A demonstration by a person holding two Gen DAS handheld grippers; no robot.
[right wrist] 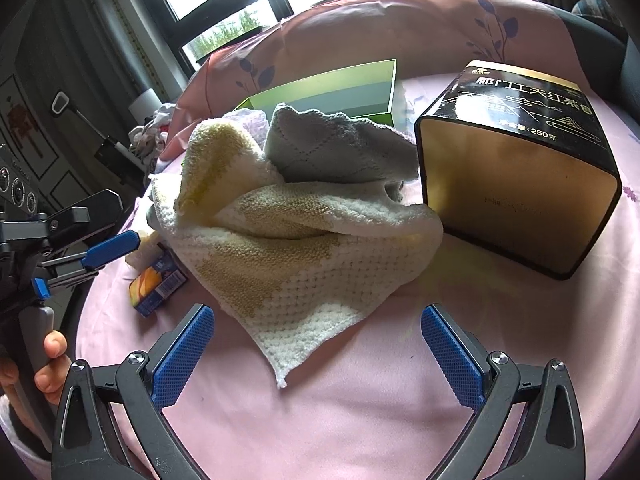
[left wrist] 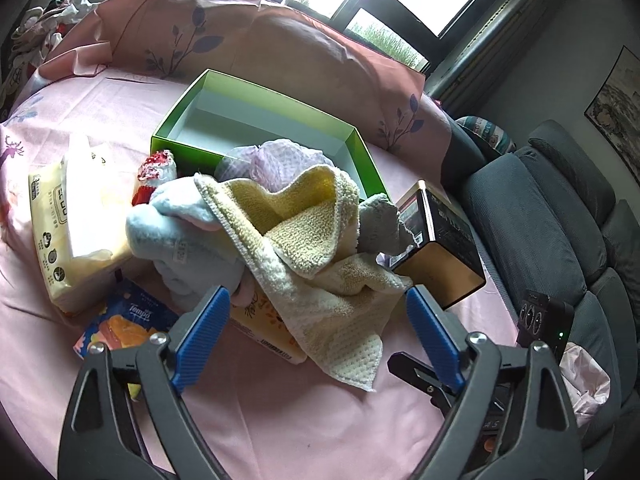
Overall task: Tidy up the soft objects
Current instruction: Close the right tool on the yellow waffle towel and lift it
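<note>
Left wrist view: the left gripper [left wrist: 318, 312], jaws apart and empty, hovers over the yellow-and-white towel [left wrist: 316, 256] heaped before the green box [left wrist: 256, 128]; closing could snag the tissue pack [left wrist: 264, 332] beneath.

Right wrist view: the right gripper [right wrist: 316, 340], jaws apart, faces the towel's corner beside the tea tin [right wrist: 516, 168]; a pull might drag the grey cloth [right wrist: 332, 152] along.

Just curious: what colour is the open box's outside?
Bright green box, pale inside; clearest in the left wrist view.
</note>
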